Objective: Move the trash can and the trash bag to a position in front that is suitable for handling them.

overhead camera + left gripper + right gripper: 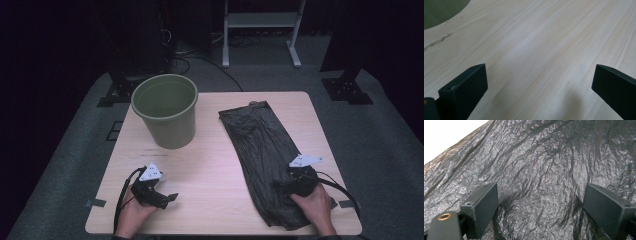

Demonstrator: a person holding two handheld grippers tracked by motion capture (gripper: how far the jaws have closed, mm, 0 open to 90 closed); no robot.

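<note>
Here the work seems to be lining the green bin (165, 110) with the black plastic bag (262, 160), and it is at the very beginning. The bag lies flat and long on the right half of the wooden table (210, 165), from near the far edge down to the near edge; the bin stands upright and empty on the far left part, well apart from the bag.

The right gripper (291, 186) is low over the near end of the bag. In the right gripper view its jaws stand wide apart with the wrinkled film (541, 182) between them — nothing is pinched yet, though the tips look very close to the plastic, maybe touching. I think it is placed there because the near end is probably the mouth of the bag, the part one must catch first; I cannot confirm which end is open.

The left gripper (165, 199) rests near the front left of the table, its jaws also spread, with only bare wood (536, 50) between them. It holds nothing and waits — probably to help with opening the bag once it is lifted.
</note>
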